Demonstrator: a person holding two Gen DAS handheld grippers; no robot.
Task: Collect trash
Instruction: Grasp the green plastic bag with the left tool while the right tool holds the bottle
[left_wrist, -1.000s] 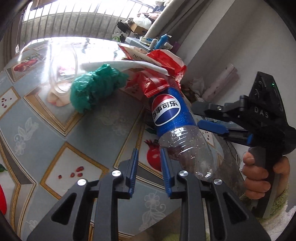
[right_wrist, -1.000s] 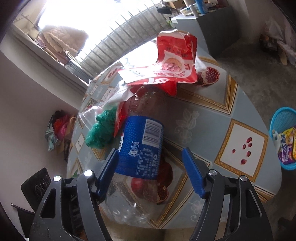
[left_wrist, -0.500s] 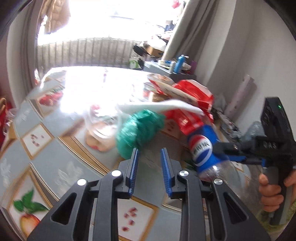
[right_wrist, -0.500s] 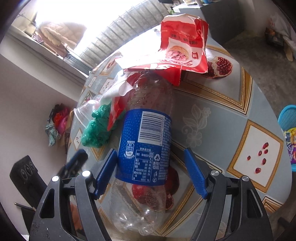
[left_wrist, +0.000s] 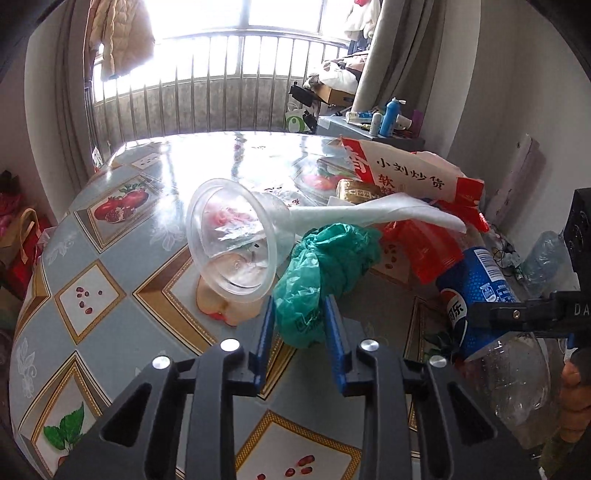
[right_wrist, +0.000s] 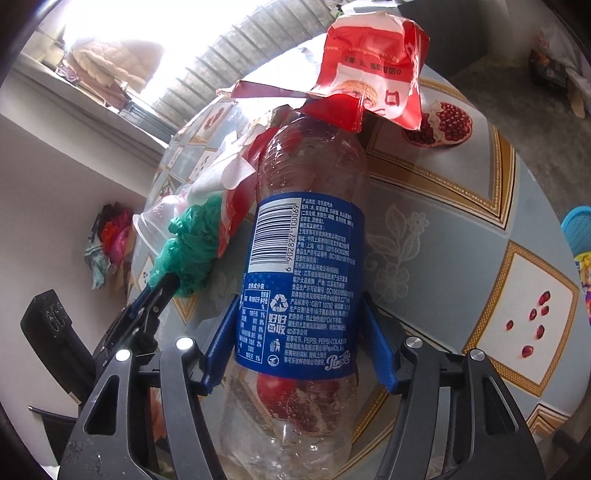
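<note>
An empty Pepsi bottle with a blue label lies on the table, and my right gripper is shut on its label; it also shows in the left wrist view. My left gripper has its blue fingers on both sides of a crumpled green plastic bag, narrowly parted. A clear plastic cup lies on its side left of the bag. Red snack wrappers and a white paper bag lie behind the bottle.
The round table has a fruit-patterned cloth. A blue basket with wrappers stands on the floor at the right. A railing and window are behind the table, and a cluttered cabinet stands at the back right.
My left gripper has swung left from the bottle to the green bag. My right gripper has moved onto the bottle and closed on its label.
</note>
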